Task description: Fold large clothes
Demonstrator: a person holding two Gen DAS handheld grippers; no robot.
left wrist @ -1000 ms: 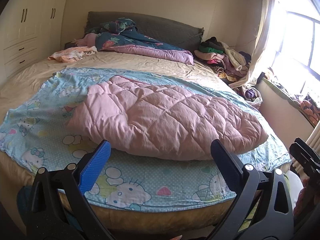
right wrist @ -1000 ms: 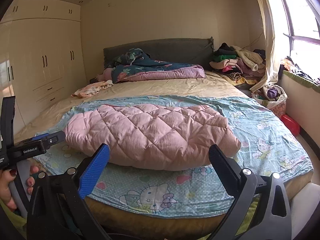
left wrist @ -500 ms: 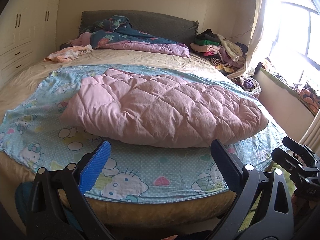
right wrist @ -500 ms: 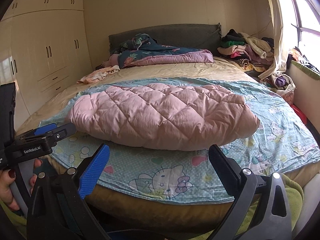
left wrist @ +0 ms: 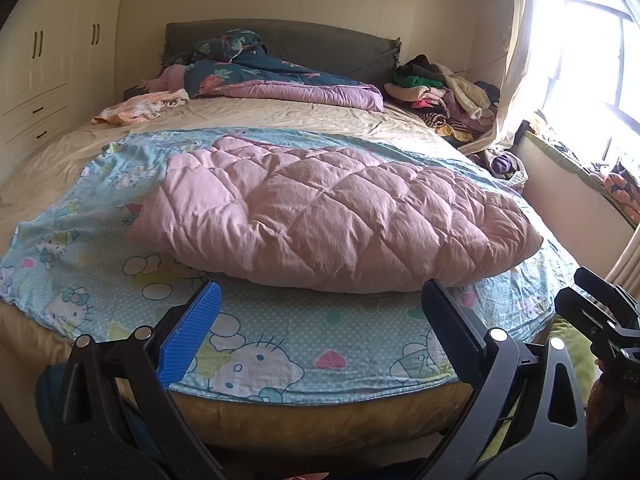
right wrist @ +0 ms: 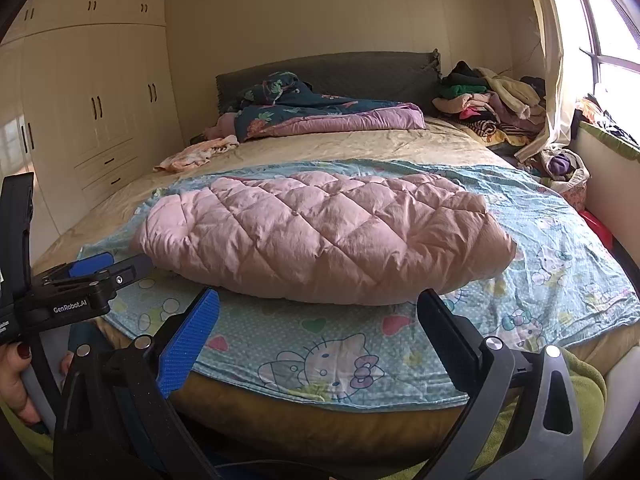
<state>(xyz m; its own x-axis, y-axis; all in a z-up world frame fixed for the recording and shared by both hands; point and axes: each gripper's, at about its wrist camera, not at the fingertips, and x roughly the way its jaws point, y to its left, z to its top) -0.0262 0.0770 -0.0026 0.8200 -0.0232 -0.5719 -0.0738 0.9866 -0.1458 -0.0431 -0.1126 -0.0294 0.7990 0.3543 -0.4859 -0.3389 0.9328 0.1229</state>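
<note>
Both hand-held grippers [left wrist: 318, 330] [right wrist: 318, 330] released; pink quilted jacket [left wrist: 340, 216] on bed [left wrist: 280, 118], wardrobe [right wrist: 100, 120] beside

- The pink quilted garment [left wrist: 332, 216] lies bunched, its sleeves and collar hidden (which end is which is unclear).
- The right gripper [left wrist: 600, 320] is cut off by the left wrist view's edge.
- The window [left wrist: 592, 52] is blown out.

A pink quilted puffy garment [left wrist: 336, 216] lies flat on the blue cartoon-print sheet [left wrist: 256, 340] near the bed's near edge — spread lengthwise left to right, diamond-stitched, rumpled, its ends rounded.
</note>
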